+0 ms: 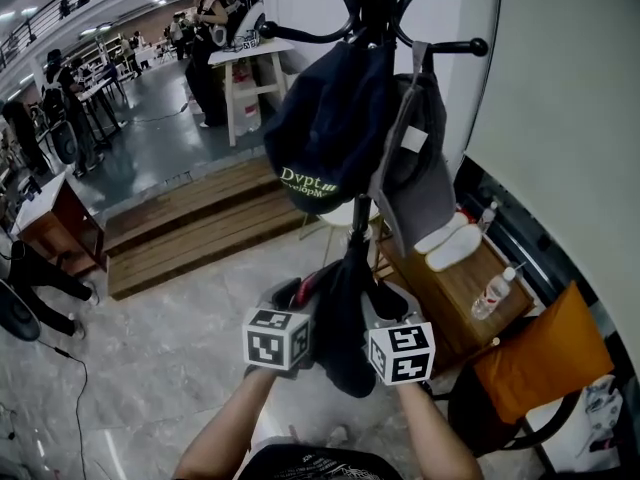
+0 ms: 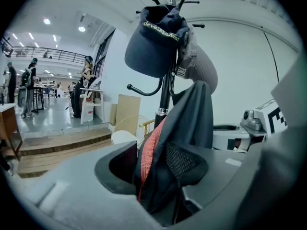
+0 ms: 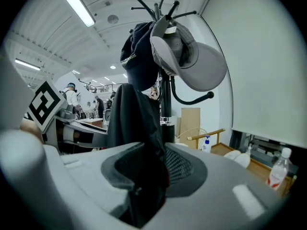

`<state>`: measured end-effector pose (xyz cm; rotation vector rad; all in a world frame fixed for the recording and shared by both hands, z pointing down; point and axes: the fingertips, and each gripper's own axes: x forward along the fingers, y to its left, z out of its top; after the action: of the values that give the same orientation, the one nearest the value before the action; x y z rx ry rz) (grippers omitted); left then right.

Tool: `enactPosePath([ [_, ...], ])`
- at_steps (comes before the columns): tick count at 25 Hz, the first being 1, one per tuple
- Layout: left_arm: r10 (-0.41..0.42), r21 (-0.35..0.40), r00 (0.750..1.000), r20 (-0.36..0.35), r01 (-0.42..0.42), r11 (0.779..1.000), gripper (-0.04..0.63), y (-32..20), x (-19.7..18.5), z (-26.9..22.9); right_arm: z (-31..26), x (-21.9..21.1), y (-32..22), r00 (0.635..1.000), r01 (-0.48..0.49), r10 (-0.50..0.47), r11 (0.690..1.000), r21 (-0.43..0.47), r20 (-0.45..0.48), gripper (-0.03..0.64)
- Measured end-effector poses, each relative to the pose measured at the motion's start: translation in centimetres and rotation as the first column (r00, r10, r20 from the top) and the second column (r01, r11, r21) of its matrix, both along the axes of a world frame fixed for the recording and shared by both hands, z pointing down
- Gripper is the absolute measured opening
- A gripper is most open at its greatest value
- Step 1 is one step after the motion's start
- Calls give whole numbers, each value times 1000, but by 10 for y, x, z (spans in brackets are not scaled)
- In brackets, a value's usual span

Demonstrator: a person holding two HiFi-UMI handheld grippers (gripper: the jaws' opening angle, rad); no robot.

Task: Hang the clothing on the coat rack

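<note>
A dark garment point(image 1: 343, 313) with a red inner strip point(image 2: 150, 146) hangs between my two grippers, just in front of the black coat rack pole point(image 1: 358, 230). My left gripper point(image 1: 293, 308) is shut on the garment's left part, its jaws closed on the fabric point(image 2: 184, 143). My right gripper point(image 1: 385, 313) is shut on the same garment point(image 3: 139, 143) at its right part. On the rack above hang a navy cap point(image 1: 325, 128) with green lettering and a grey cap point(image 1: 415, 163). A bare hook point(image 1: 300, 36) sticks out left of the pole.
A wooden side table point(image 1: 455, 288) with a plastic bottle point(image 1: 493, 293) and white slippers point(image 1: 450, 240) stands right of the rack. An orange-cushioned chair point(image 1: 535, 358) is at the lower right. A wooden step point(image 1: 190, 228) lies behind, with people and tables farther off.
</note>
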<state>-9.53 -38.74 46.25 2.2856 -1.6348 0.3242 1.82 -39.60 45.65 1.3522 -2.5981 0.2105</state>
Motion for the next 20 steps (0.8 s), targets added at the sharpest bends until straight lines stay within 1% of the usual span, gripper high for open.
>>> enactPosePath([
  [5,39,4,999,-14,-39,999,160,7,5,-4,-8,2,10,999,-36,36,999,13,-1,117],
  [8,61,23,998,-23,-61,998,160,12,7,-8,-12,0,20,999,-53,53,999,14,-3,117],
  [14,100,30,995,-26,-99,995,160,28,10,-15,-19,-4,39,997,-80,81,996,29,-7,117],
  [17,116,50,992,-44,-114,992,160,35,10,-23,-24,-7,49,996,-91,91,995,35,-9,117],
  [20,150,63,987,-63,-146,987,158,44,14,-32,-30,-10,59,995,-99,99,994,42,-1,117],
])
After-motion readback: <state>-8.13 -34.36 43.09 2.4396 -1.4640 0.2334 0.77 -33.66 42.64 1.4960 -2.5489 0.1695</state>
